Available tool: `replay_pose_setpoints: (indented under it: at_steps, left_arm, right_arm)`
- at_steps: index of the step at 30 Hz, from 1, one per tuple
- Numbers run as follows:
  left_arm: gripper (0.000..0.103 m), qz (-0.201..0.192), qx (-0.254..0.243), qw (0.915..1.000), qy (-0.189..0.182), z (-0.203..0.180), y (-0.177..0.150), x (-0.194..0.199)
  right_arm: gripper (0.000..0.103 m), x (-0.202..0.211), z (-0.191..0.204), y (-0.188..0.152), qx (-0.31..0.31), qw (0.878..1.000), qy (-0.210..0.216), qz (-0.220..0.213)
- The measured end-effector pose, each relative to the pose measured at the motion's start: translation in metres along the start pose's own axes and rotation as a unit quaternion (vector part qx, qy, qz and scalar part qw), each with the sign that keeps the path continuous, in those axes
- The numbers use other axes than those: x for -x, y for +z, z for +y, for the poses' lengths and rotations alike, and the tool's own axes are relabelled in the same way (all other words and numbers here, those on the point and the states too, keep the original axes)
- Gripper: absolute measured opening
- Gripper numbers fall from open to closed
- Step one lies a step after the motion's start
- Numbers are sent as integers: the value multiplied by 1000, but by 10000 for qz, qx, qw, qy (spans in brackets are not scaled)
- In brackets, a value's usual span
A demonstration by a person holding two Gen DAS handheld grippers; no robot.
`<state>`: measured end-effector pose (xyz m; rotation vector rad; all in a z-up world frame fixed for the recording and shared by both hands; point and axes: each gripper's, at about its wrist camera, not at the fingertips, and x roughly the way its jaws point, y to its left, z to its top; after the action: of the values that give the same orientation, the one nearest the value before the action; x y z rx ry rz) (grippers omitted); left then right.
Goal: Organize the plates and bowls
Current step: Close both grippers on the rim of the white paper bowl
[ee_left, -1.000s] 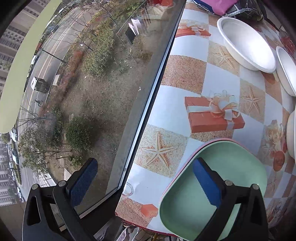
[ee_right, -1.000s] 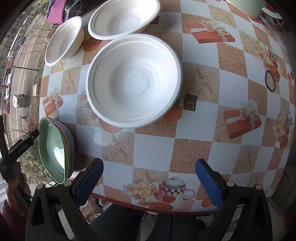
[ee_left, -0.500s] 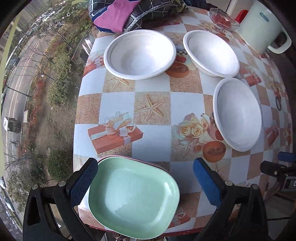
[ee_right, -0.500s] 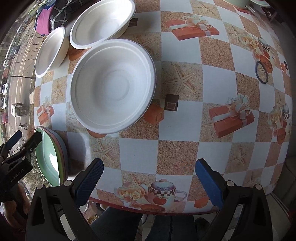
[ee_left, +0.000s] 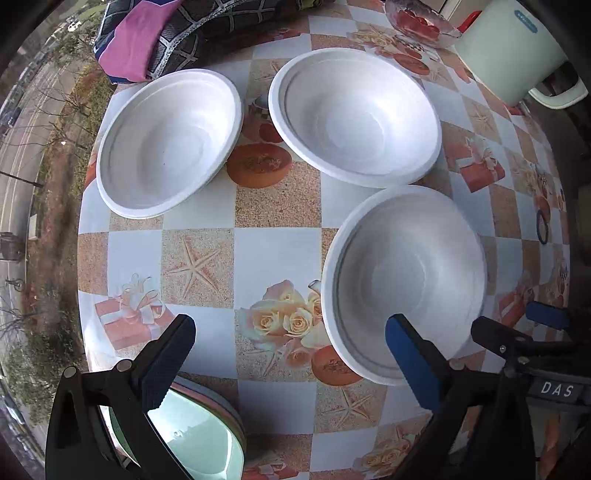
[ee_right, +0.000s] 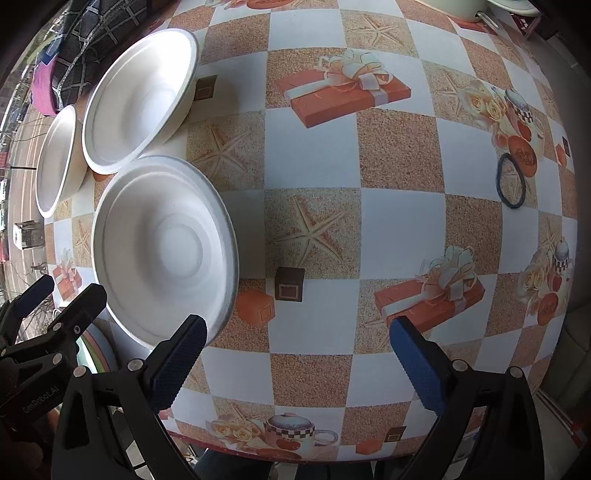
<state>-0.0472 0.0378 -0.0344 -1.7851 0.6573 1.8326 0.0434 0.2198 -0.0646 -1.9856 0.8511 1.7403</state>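
Note:
Three white bowls stand apart on the patterned tablecloth: a far left bowl (ee_left: pixel 168 142), a far middle bowl (ee_left: pixel 354 114) and a near bowl (ee_left: pixel 404 280) (ee_right: pixel 162 251). A green plate (ee_left: pixel 199 446) tops a pinkish stack at the table's near left corner, partly under my left finger. My left gripper (ee_left: pixel 290 362) is open and empty above the near edge, its right pad over the near bowl's rim. My right gripper (ee_right: pixel 299 363) is open and empty, with the near bowl just beyond its left pad. Each gripper shows in the other's view: the right gripper (ee_left: pixel 517 325), the left gripper (ee_right: pixel 64 295).
A cream jug (ee_left: pixel 513 51) and a glass dish (ee_left: pixel 421 22) stand at the far right. A checked and pink cloth bundle (ee_left: pixel 147 37) lies at the far left. A dark hair tie (ee_right: pixel 511 181) lies on the right. A window with the street below runs along the table's left edge.
The left wrist view swung from the window to the table and forward past the green plate onto the three bowls. The right gripper shifted right, so the near bowl sits further left.

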Motion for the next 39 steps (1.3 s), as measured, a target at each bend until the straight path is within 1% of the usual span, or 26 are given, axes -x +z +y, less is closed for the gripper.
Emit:
replay_pose_setpoints:
  at_steps: [8,12,13,16,20,21,22,24,27,28,31,33,36,39]
  left_arm:
    - [103,206,294,9993,57,-1,18,-28]
    - [103,343,372,9987,37,0,21,-41]
    - [103,381,385,9985,44,0,22,-44]
    - [103,426,497,9978,-107,3,24,-52]
    - [103,602,669,9954,-334,12,27,-62]
    - [103,577,650,9958,-285,11,28,-62]
    - [103,591,597,9962,-230,2,40,-68]
    - [103,599,514,9968,-127,-4,46,-70]
    - [103,602,543,9966,-125,-13,54,-72]
    - [103,631,558,9964,-127,-16,57,-73]
    - [103,824,566,9949,-127,-10,62,-75]
    - [103,867,582,9945,-114,-6,68,-76]
    - [100,776,574,9953,-116,-10,74,-76]
    - [92,704,480,9963,-126,-17,75,-70]
  right_arm:
    - [100,-23,8,29,163,9998,-115,77]
    - [100,-39,15,41,318,9988,-303,239]
    - [101,-39,18,42,396,9981,-441,171]
    - [102,-39,28,45,651,9964,-540,-16]
    - [103,-38,36,54,766,9959,-472,-30]
    - [103,-38,37,55,757,9962,-430,-28]
    - [103,-38,36,55,748,9964,-393,-37]
    - [103,-38,39,52,740,9967,-339,-67]
    - [103,-39,41,49,743,9967,-314,36]
    - [103,-39,33,49,733,9968,-313,81]
    - [103,-38,35,52,672,9972,-324,64]
    - [103,-37,34,58,701,9969,-338,60]
    - [97,-33,39,54,832,9959,-354,19]
    - [81,-28,51,50,1022,9942,-337,-59]
